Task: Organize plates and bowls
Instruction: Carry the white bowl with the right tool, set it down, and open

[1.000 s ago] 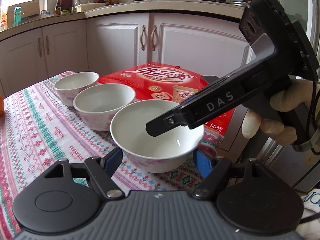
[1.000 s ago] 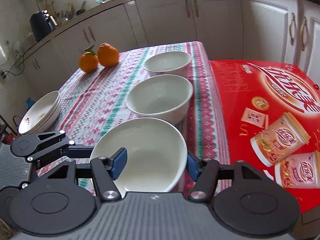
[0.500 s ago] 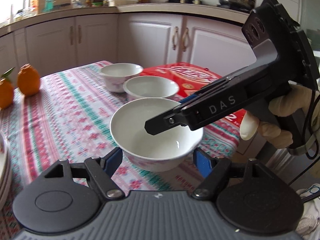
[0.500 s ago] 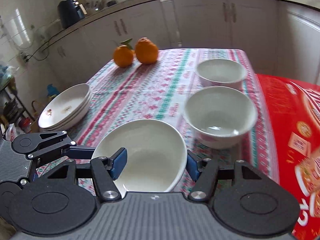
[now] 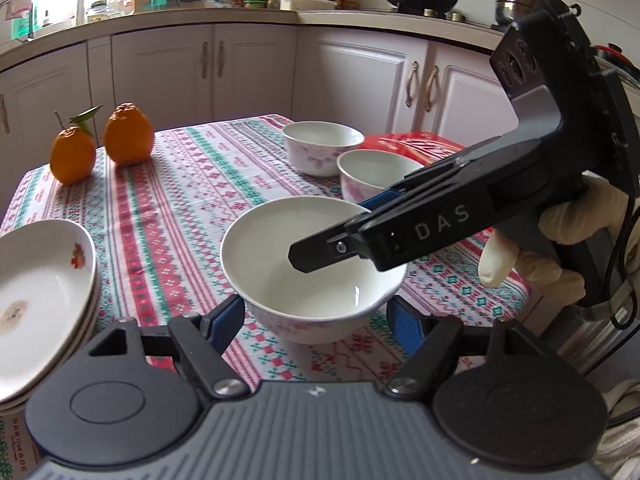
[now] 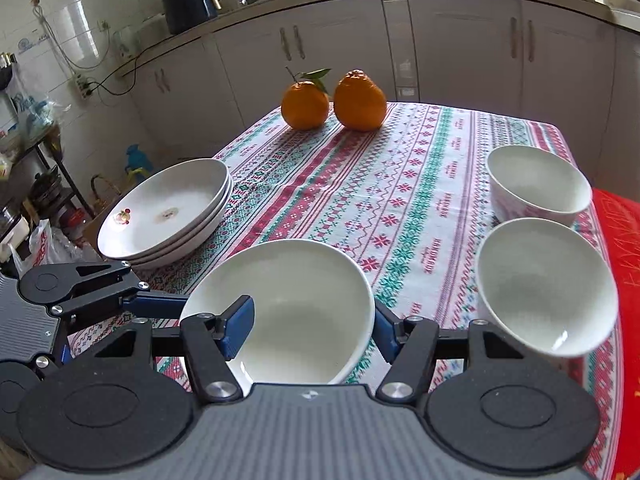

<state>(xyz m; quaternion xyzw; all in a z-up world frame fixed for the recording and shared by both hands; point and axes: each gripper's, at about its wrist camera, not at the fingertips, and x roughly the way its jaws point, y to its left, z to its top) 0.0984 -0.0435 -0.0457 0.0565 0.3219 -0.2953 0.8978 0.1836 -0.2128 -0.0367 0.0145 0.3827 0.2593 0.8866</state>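
Note:
A white bowl is held above the patterned tablecloth between both grippers. My left gripper clasps its sides with blue pads. My right gripper also clasps the same bowl; its black body reaches over the rim in the left wrist view. Two more white bowls stand at the table's right side. A stack of white plates sits at the left edge, also in the left wrist view.
Two oranges sit at the far end of the table. A red printed box lies right of the bowls. White kitchen cabinets surround the table; the left gripper's body shows at lower left.
Both grippers have carried the held bowl leftward, away from the red box and the two other bowls, toward the plate stack, which has come into the left wrist view.

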